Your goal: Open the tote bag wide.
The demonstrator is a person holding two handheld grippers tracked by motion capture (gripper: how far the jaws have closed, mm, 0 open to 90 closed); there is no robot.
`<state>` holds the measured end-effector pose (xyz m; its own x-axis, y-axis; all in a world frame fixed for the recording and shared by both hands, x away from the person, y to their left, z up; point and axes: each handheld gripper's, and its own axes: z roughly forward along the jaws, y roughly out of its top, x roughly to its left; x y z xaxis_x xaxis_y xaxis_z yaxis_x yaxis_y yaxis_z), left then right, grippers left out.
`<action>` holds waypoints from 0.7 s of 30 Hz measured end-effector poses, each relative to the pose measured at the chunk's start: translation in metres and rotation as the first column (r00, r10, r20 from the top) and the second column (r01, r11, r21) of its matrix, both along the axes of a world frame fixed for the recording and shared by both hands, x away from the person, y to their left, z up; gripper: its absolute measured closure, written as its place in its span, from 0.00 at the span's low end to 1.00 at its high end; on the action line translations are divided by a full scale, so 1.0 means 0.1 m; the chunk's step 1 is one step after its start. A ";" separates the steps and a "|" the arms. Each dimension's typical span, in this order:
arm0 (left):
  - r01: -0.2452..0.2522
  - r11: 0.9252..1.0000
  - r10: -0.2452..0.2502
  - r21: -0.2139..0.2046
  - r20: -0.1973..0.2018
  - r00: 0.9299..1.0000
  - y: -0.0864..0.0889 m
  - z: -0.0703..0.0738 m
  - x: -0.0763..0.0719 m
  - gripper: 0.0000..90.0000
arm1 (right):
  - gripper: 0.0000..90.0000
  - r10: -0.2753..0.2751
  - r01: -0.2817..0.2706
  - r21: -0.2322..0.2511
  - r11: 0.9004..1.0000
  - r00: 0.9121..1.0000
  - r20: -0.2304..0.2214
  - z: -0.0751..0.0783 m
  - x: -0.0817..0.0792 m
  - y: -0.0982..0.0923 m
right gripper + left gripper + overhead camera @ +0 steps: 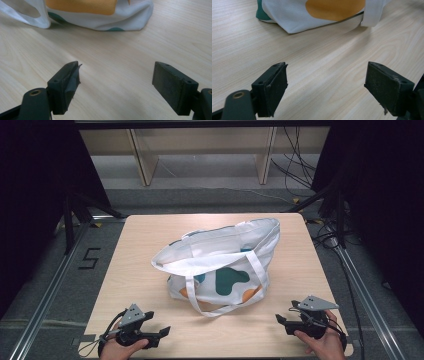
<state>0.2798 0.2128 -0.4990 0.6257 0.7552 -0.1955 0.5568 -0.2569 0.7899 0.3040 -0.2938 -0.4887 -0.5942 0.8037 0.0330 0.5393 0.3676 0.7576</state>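
High view: tote bag (220, 265) (mouth interior hidden) | both grippers' fingers spread, empty

Your high view is evenly lit from above: the table (150, 245) is bright, the surround at 9 and 3 o'clock nearly black. The bag (225, 260) throws only a soft shadow toward 6 o'clock. No glare. In both gripper views your pads (274, 87) are sharp, the bag at 12 o'clock is slightly soft, and its shadow is diffuse.
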 end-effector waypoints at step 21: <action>0.009 0.999 -0.009 0.034 0.007 1.000 0.01 0.00 0.00 0.21 | 0.21 0.012 -0.012 -0.001 1.000 1.000 0.007 0.01 0.00 -0.02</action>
